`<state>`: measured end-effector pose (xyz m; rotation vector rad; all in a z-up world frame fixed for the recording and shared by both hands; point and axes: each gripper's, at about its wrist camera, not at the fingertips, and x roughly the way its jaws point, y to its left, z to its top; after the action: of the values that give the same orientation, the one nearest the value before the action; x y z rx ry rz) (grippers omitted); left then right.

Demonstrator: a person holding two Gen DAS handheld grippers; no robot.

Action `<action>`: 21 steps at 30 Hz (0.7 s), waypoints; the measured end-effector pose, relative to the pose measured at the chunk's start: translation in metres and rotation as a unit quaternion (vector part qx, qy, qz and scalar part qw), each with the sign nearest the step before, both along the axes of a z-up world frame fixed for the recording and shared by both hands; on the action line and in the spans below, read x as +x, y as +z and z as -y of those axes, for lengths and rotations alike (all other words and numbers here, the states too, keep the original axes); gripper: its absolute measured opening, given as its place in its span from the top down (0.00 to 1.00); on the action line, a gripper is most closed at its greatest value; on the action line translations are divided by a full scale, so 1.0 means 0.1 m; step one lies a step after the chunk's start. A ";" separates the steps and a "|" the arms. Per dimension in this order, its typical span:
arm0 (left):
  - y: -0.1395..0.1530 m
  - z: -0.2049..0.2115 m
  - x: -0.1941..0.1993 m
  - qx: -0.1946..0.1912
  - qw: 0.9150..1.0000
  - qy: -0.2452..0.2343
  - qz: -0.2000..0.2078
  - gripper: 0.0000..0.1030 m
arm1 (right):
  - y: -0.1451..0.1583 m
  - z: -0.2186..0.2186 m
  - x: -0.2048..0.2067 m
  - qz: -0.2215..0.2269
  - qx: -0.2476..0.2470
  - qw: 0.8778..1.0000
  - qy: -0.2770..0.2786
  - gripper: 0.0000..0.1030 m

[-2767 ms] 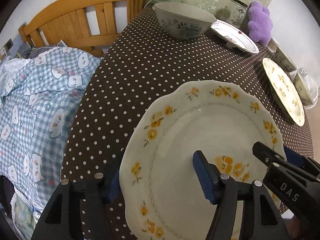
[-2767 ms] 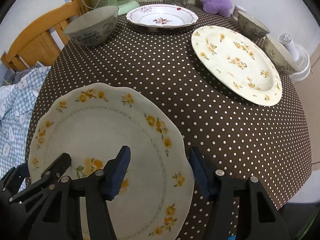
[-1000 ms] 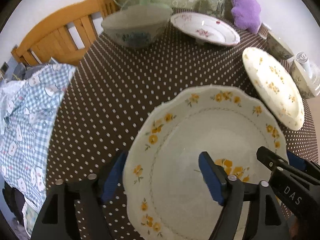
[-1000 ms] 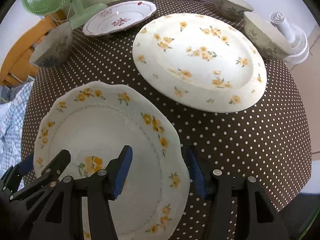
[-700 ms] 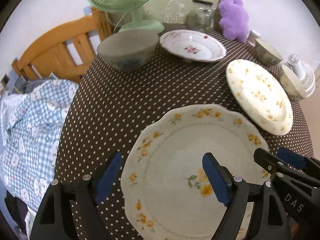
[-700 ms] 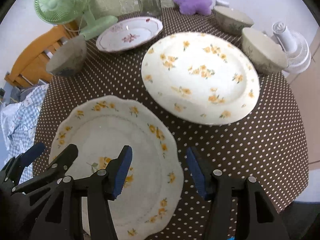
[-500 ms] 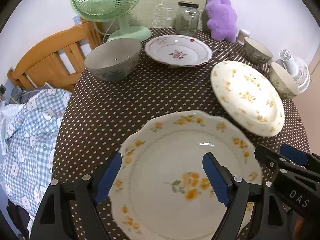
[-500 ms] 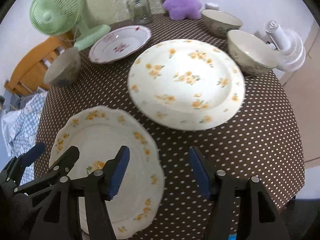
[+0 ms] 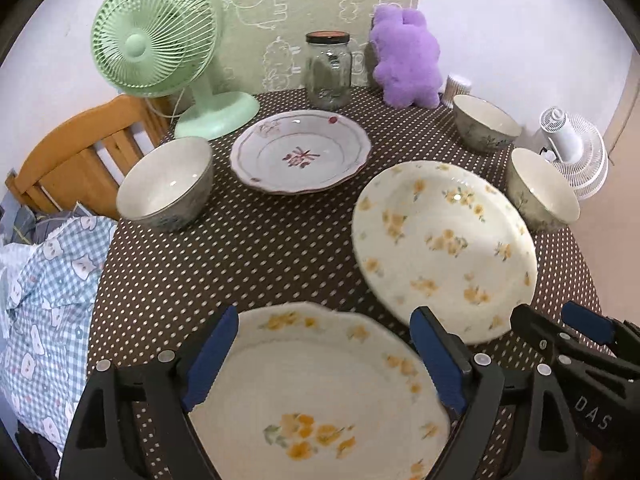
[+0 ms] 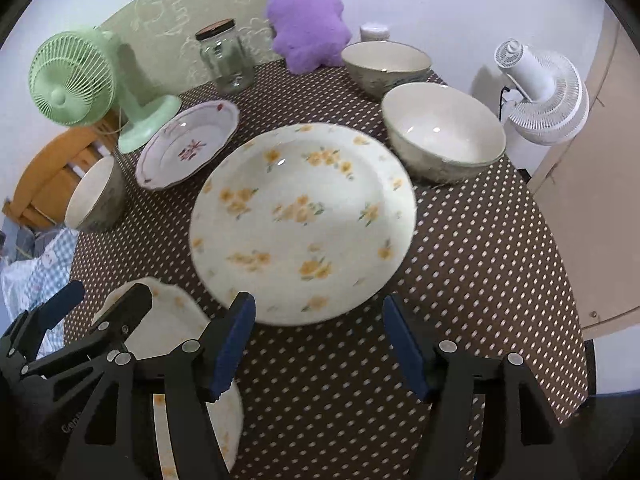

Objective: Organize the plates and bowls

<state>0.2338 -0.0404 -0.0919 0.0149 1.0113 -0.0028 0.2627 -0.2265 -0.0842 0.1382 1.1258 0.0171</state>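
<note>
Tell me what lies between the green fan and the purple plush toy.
A lidded glass jar stands between the green fan and the purple plush toy, along the table's far edge; both wrist views show it.

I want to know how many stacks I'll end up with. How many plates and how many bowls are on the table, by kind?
Plates: 3, namely the scalloped yellow-flower plate, the round yellow-flower plate and the red-flower plate.
Bowls: 3, namely the bowl by the chair, the bowl beside the white fan and the bowl near the purple toy.
Total: 6

soft even indoor light, fisheye-curved dark edges, slight motion blur on plates.
</note>
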 end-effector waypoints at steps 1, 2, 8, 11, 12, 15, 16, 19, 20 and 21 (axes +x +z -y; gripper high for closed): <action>0.00 0.03 0.03 0.000 1.000 0.000 -0.001 0.14 | -0.02 0.01 0.03 0.001 -0.002 1.000 0.000 0.32; -0.01 0.06 0.06 0.000 1.000 0.000 -0.001 0.14 | -0.02 0.05 0.05 0.001 -0.004 1.000 -0.001 0.32; -0.08 0.24 0.29 0.005 1.000 0.016 0.002 0.14 | -0.15 0.23 0.28 -0.008 -0.001 1.000 -0.009 0.32; -0.14 0.30 0.40 0.005 1.000 0.022 -0.002 0.14 | -0.21 0.29 0.39 -0.010 0.002 1.000 -0.012 0.32; -0.16 0.32 0.45 0.007 1.000 0.024 -0.002 0.14 | -0.24 0.31 0.43 -0.010 0.000 1.000 -0.012 0.32; -0.22 0.36 0.59 0.012 1.000 0.027 -0.004 0.14 | -0.32 0.35 0.53 -0.012 -0.003 1.000 -0.015 0.32; -0.25 0.38 0.62 0.012 1.000 0.027 -0.005 0.14 | -0.35 0.37 0.56 -0.014 -0.002 1.000 -0.018 0.32; -0.33 0.43 0.75 0.018 1.000 0.023 -0.011 0.14 | -0.43 0.41 0.65 -0.019 -0.002 0.999 -0.028 0.32; -0.37 0.45 0.79 0.020 0.999 0.021 -0.013 0.14 | -0.46 0.42 0.69 -0.020 -0.001 0.999 -0.032 0.32; -0.40 0.46 0.83 0.023 0.999 0.020 -0.015 0.14 | -0.49 0.43 0.73 -0.021 -0.001 0.999 -0.034 0.32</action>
<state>0.3167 -0.0867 -0.1321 0.0378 1.0418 0.0566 0.3354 -0.2691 -0.1332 0.1751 1.1633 -0.0472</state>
